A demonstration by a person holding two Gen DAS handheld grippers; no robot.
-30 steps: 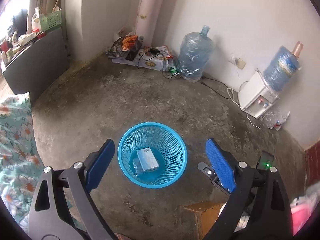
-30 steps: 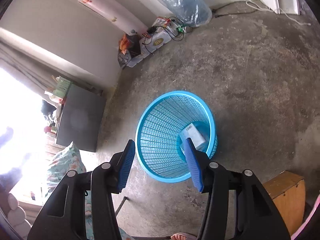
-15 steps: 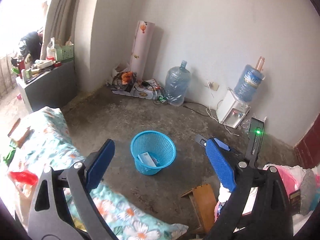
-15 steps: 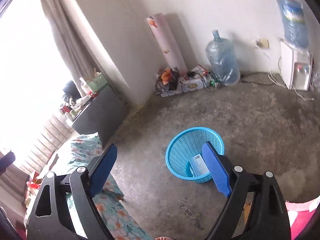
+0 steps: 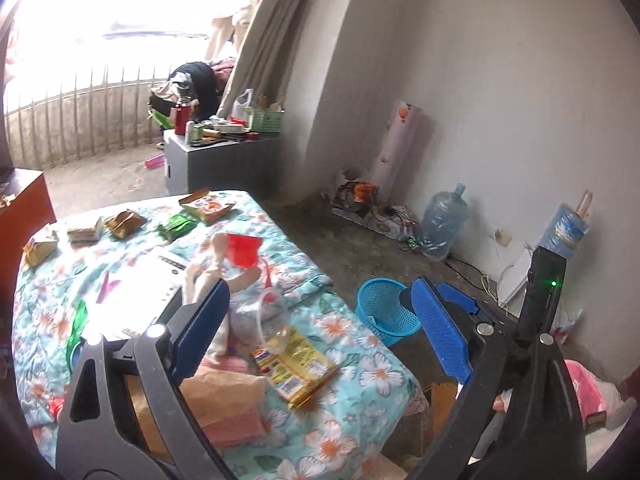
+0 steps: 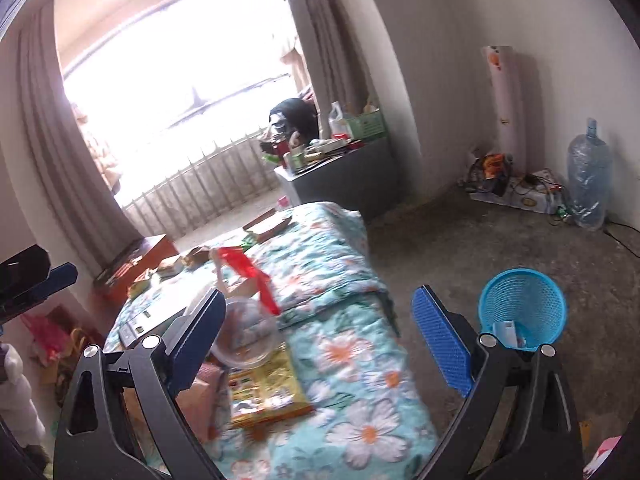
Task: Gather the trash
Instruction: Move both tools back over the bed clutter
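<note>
Trash lies scattered over our floral bed cover (image 5: pixel 352 364), and none of it is in our grip. Nearest us is a yellow packet (image 5: pixel 296 364) with a red and white label whose writing is too small to read. A clear plastic cup (image 6: pixel 246 334) rests against its far edge. Beyond that we see a red wrapper (image 5: pixel 243 249) and a white sheet (image 5: pixel 140 292) with rows of print we cannot make out. Toward the head of the bed lie more packets: a green one (image 5: pixel 176 227), an orange and white one (image 5: pixel 206 206) and three brownish ones (image 5: pixel 124 224), none legible. A brown paper bag (image 5: pixel 224 396) sits close under our left gripper.

On the floor just past the bed's corner stands our blue basket (image 6: pixel 522 308). It holds one white box (image 6: pixel 506 330) with a printed label, unreadable from here, and perhaps a second piece beneath it; we cannot tell.

Against the far wall we count two water bottles: one (image 5: pixel 444 222) on the floor, wrapped in clear plastic, and one (image 5: pixel 570 230) upended on a white dispenser. A grey cabinet (image 5: pixel 224 164) by the curtain carries a green crate (image 5: pixel 266 120), a red flask and small clutter.

Our left gripper (image 5: pixel 320 328) hangs above the bed with its jaws spread wide and nothing between them. Our right gripper (image 6: pixel 320 334) is opening, its blue pads (image 6: pixel 440 336) far apart, empty, and aimed over the bed's near end.
</note>
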